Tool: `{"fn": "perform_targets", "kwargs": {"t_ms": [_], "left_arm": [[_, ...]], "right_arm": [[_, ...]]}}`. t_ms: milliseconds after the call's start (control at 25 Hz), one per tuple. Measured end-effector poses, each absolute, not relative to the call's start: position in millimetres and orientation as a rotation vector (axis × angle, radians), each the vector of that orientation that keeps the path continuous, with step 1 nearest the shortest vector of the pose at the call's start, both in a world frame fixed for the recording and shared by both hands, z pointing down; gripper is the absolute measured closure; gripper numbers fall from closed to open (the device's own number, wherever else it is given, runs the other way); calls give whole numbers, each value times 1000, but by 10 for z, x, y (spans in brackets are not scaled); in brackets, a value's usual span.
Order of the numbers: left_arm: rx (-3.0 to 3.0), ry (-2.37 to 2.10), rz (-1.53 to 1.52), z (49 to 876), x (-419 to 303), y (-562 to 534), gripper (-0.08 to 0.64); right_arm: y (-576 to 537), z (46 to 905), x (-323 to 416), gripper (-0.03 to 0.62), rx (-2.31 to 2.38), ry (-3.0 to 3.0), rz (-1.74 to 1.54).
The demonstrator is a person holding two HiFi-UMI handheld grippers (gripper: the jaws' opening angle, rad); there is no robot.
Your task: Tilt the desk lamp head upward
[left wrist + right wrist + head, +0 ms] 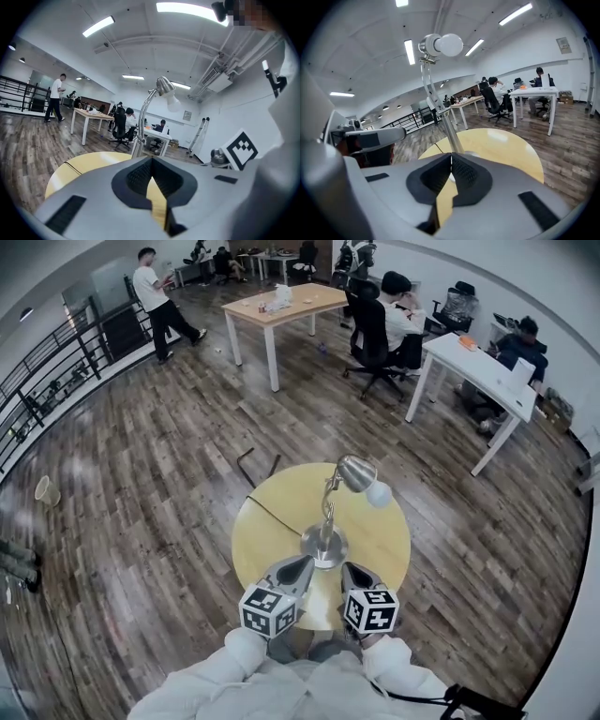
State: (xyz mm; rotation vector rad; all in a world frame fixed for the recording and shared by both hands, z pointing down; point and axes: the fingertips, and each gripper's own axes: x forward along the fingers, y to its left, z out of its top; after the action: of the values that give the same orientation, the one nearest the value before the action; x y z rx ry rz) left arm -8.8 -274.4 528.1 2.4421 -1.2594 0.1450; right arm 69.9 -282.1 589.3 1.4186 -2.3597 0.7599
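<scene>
A chrome desk lamp stands on the round yellow table [384, 540], its base [324, 546] near the middle. Its head [355, 472] with a white bulb [378, 493] points to the right and slightly down. My left gripper [304, 563] and right gripper [348, 567] sit side by side just in front of the base, both shut with nothing between the jaws. In the left gripper view the lamp head [165, 86] rises above the shut gripper [151, 160]. In the right gripper view the head [429, 44] and bulb [450, 44] are high above the shut gripper [451, 157].
The lamp's black cable [273, 514] runs off the table's left edge to the wood floor. Office desks [281, 306] with seated people [394, 320] stand farther back. A railing [42, 381] runs along the left, and a person [155, 296] stands near it.
</scene>
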Motion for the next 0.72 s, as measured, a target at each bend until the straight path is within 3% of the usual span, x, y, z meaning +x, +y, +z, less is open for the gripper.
{"fn": "perform_targets", "kwargs": {"t_ms": [720], "left_arm": [[2449, -1243, 228, 5221, -450, -1347, 558]], "right_arm": [[-1372, 5661, 365, 578, 1574, -2325, 725]]}}
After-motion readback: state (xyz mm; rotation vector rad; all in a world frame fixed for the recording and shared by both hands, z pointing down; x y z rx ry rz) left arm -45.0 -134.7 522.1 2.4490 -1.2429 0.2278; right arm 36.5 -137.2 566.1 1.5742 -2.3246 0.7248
